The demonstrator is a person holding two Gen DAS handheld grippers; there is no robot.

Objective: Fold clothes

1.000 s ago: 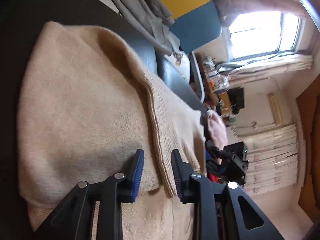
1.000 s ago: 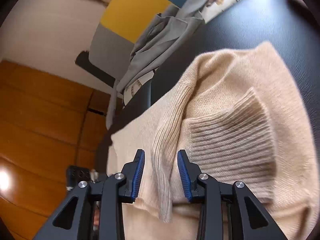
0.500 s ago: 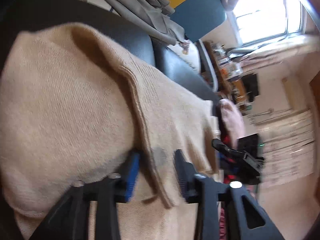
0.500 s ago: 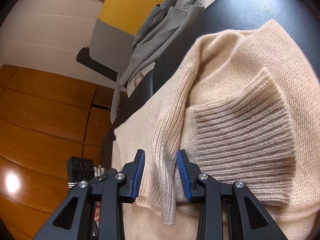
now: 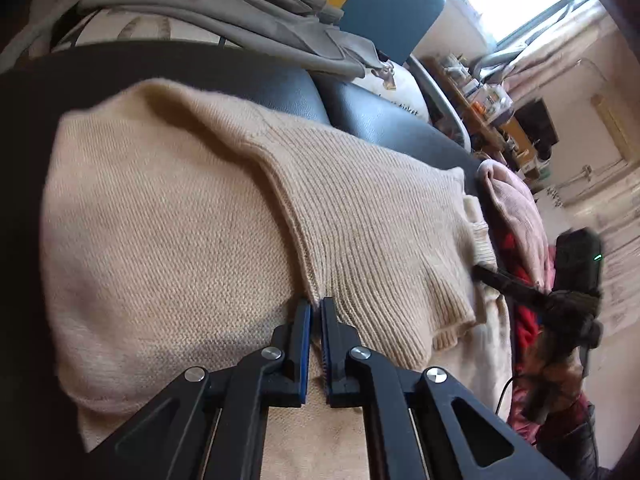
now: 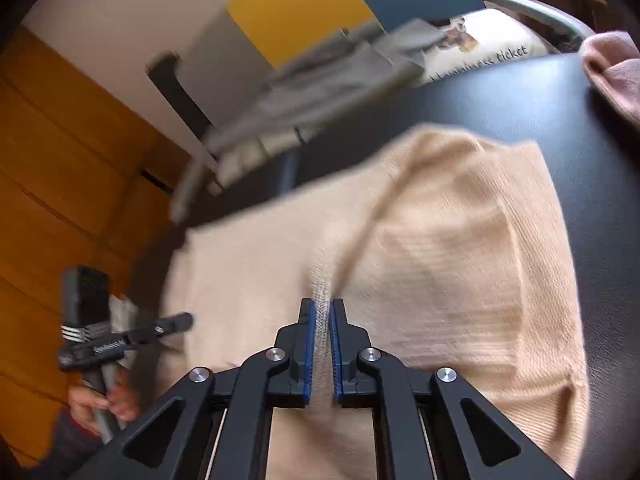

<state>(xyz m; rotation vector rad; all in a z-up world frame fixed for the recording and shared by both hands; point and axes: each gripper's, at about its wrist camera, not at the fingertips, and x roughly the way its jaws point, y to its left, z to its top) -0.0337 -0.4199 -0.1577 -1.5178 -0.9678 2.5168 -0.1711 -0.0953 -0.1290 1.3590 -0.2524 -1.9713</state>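
A beige knit sweater (image 5: 168,240) lies partly folded on a black padded surface (image 5: 360,116). My left gripper (image 5: 316,308) is shut on the sweater's ribbed edge (image 5: 360,248). My right gripper (image 6: 321,312) is shut on another ribbed edge of the sweater (image 6: 440,272), and the pinched knit shows between its pads. The right gripper also shows at the right of the left wrist view (image 5: 496,276); the left gripper shows at the left of the right wrist view (image 6: 176,322).
A grey garment (image 5: 240,12) lies over a printed cushion (image 5: 396,88) at the back. A pink garment (image 5: 516,216) lies at the surface's right end. A yellow and blue backrest (image 6: 320,4) stands behind. Wooden panelling (image 6: 60,184) is at the left.
Both grippers were open astride the sweater's ribbed edges and have now shut on them. Both wrist views have shifted, and the right one is blurred by motion.
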